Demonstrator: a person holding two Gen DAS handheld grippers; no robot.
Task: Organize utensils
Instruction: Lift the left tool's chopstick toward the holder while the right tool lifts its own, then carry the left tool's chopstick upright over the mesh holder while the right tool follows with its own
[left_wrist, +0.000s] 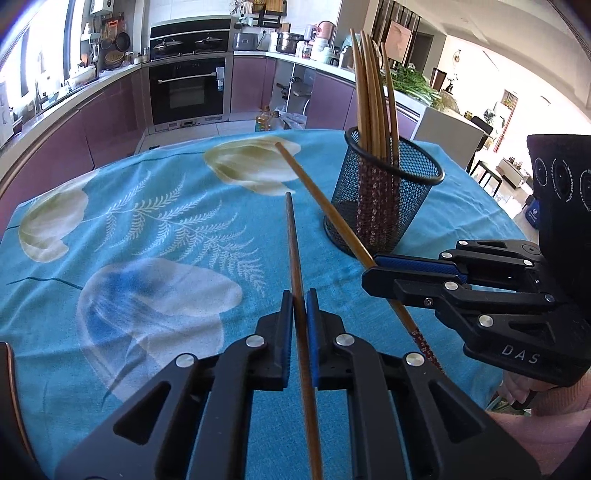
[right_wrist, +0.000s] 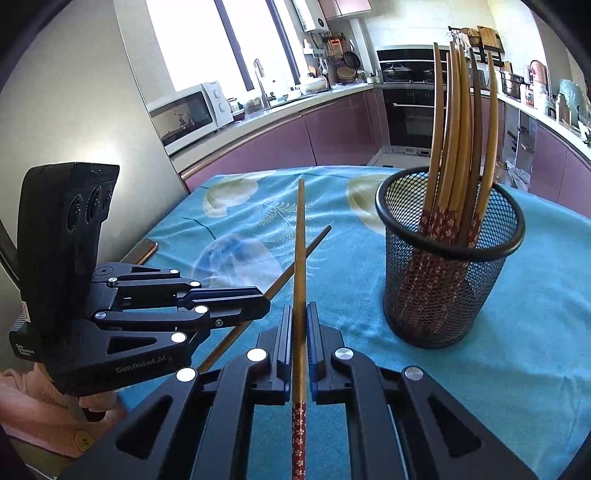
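Note:
A black mesh cup (left_wrist: 384, 206) stands on the blue tablecloth and holds several brown chopsticks with red patterned ends, upright; it also shows in the right wrist view (right_wrist: 448, 266). My left gripper (left_wrist: 300, 295) is shut on one brown chopstick (left_wrist: 295, 251) that points forward over the cloth. My right gripper (right_wrist: 300, 310) is shut on another chopstick (right_wrist: 300, 240), red patterned end toward the camera. The right gripper (left_wrist: 373, 269) shows at the right of the left wrist view, just in front of the cup. The left gripper (right_wrist: 264, 301) shows at the left of the right wrist view. The two chopsticks cross.
A round table with a blue flowered cloth (left_wrist: 147, 240) carries everything. A phone (right_wrist: 142, 251) lies at the table's left edge. Purple kitchen cabinets, an oven (left_wrist: 188, 92) and a microwave (right_wrist: 188, 114) stand beyond the table.

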